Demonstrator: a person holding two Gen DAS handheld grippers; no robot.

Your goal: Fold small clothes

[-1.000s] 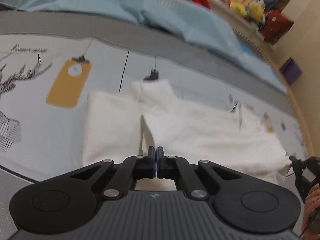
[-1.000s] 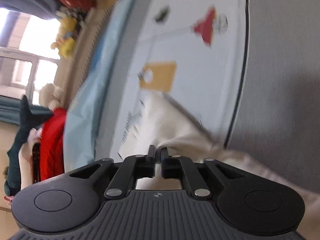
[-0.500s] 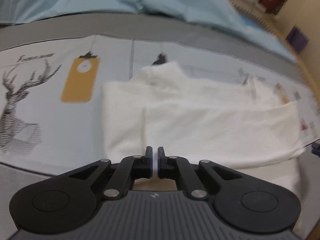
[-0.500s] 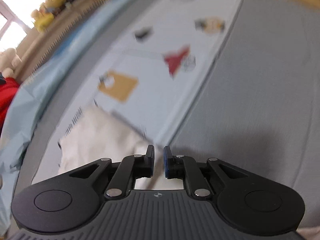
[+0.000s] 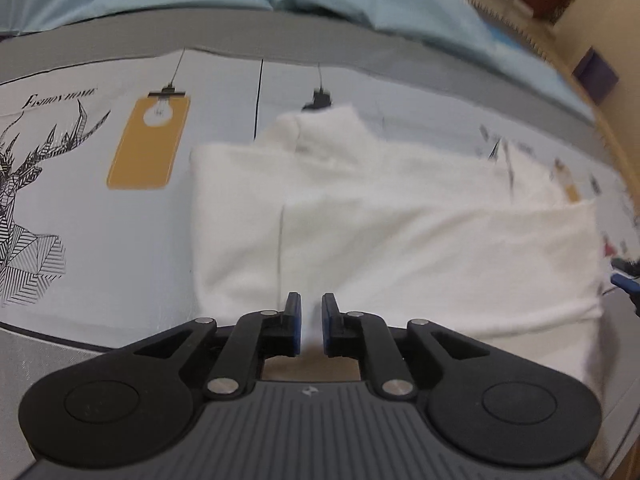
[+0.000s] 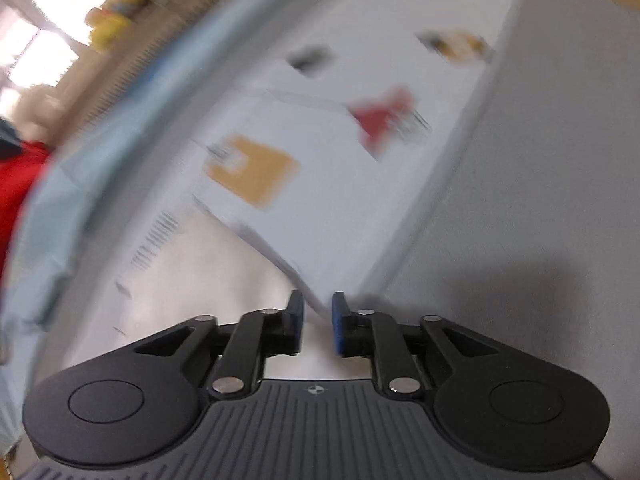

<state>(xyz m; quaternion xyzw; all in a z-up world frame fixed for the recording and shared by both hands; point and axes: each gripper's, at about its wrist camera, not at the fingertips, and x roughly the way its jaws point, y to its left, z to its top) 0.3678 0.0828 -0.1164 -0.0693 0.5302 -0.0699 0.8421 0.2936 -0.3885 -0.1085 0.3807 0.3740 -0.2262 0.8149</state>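
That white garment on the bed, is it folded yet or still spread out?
Partly folded. The white garment lies flat on the printed bedsheet, one layer doubled over another along a straight edge, its collar poking out on the far side.

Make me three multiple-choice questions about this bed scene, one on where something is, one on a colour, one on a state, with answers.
1. Where is the yellow tag print relative to the white garment?
A. left of it
B. on top of it
C. right of it

2. What colour are the left tool pads?
A. red
B. blue
C. green

3. The left tool is:
A. clamped on the garment
B. open
C. out of view

Answers: 1 A, the print lies beyond the garment's left edge; 2 B, blue faces show; 3 B, a clear gap shows between the pads.
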